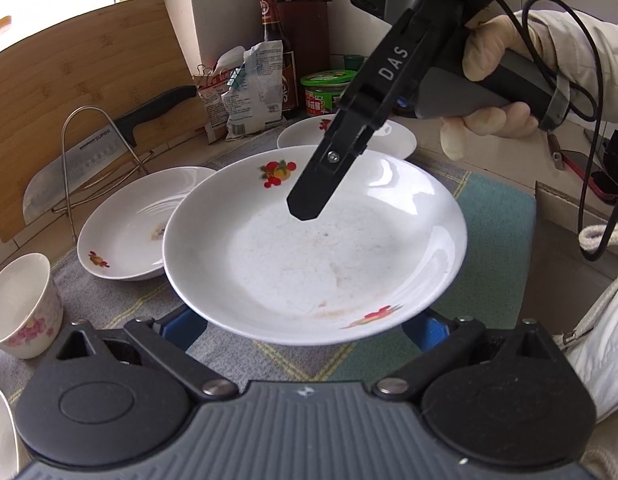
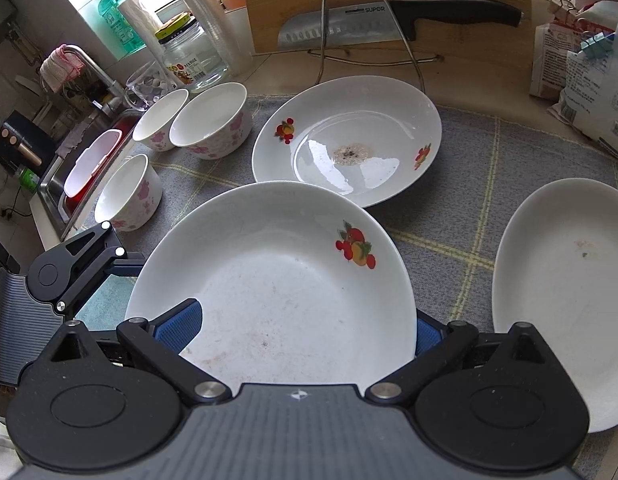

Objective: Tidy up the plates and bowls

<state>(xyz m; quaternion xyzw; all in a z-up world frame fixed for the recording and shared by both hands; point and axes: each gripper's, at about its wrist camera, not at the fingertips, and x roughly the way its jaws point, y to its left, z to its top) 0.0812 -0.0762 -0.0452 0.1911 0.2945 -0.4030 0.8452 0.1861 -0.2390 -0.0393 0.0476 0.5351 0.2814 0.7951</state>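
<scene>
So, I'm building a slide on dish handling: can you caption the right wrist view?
Right gripper at the near rim of a fruit-print plate, with three floral bowls behind on the mat.

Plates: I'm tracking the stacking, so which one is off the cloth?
The plate both grippers flank, raised; the other two plates rest on the cloth.

Left hand-held gripper (image 1: 309,330) low and level, blue-padded fingers (image 1: 177,330) spread wide apart, right hand-held gripper (image 1: 307,210) angled steeply down from upper right, fingers seen edge-on, gloved right hand (image 1: 495,92) wrapped around its grey handle, cable trailing from the wrist
</scene>
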